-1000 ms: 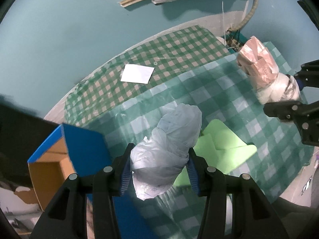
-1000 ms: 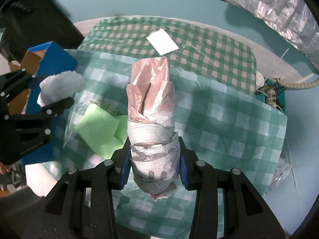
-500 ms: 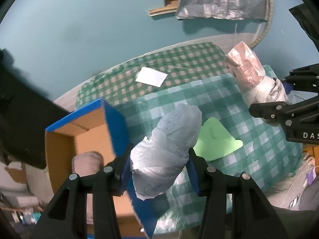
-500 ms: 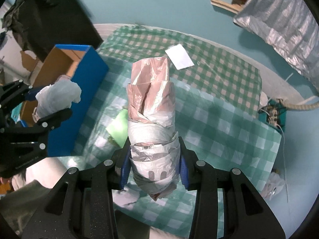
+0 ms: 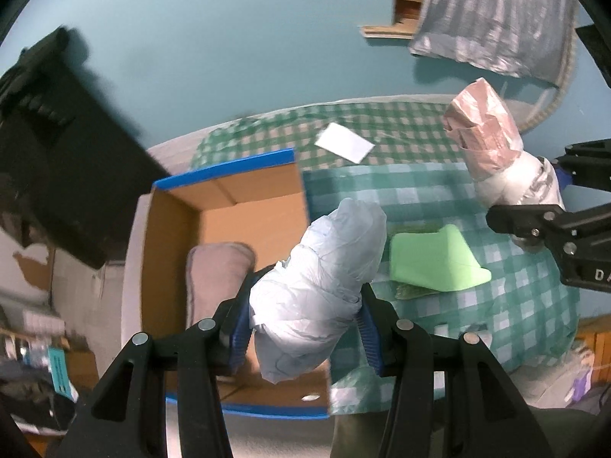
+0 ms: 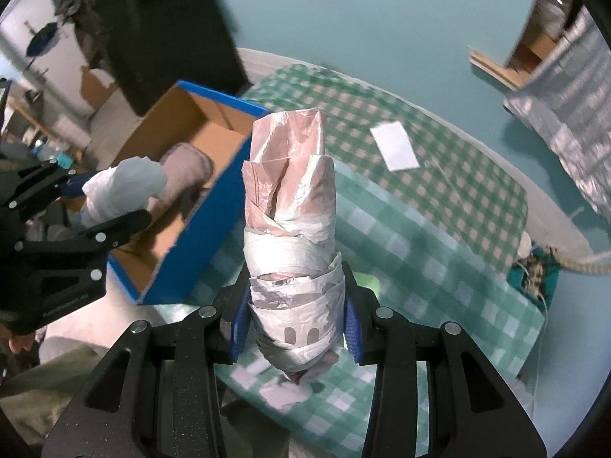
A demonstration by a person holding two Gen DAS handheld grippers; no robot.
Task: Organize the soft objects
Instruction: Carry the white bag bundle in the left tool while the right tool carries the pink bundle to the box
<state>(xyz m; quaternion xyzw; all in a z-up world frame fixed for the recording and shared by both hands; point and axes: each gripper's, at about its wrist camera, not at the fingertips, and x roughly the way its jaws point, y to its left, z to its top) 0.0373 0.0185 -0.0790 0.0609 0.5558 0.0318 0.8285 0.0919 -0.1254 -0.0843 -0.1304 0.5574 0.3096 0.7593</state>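
My left gripper pinches 1 white bag roll | my right gripper pinches 1 pink-white roll | 1 blue box at 10 o'clock, 1 grey pillow inside | 1 green foam

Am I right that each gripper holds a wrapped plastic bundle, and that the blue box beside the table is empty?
Not quite. The blue box is not empty: the left wrist view shows a grey cushion-like item inside. The rest stands: the left gripper and right gripper each hold a bundle.
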